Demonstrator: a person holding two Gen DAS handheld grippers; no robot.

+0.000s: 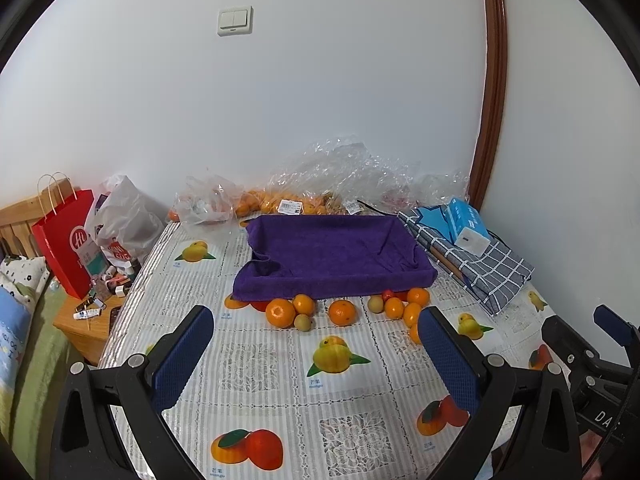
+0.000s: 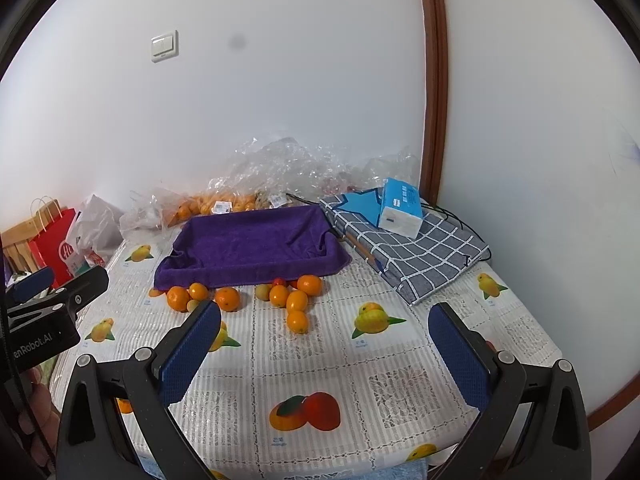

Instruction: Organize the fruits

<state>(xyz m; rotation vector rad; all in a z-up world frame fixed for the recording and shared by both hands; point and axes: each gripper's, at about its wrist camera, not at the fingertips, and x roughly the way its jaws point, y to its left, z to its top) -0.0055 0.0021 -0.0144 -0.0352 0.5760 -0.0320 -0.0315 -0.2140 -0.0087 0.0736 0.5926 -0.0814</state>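
Observation:
Several loose oranges [image 1: 341,312] [image 2: 227,298], small greenish fruits [image 1: 303,322] [image 2: 262,292] and a small red fruit [image 1: 387,294] [image 2: 279,282] lie on the table in a row along the front edge of a tray lined with a purple towel [image 1: 332,256] [image 2: 252,246]. The tray holds no fruit. My left gripper [image 1: 316,344] is open and empty, hovering over the tablecloth short of the fruit. My right gripper [image 2: 326,340] is open and empty, also short of the fruit. Each gripper shows at the edge of the other's view.
Clear plastic bags with more oranges [image 1: 280,200] [image 2: 216,202] lie against the wall behind the tray. A checked cloth bag [image 1: 480,264] [image 2: 420,252] with a blue tissue pack [image 1: 468,224] [image 2: 400,208] sits right. A red paper bag [image 1: 64,240] stands on a nightstand left.

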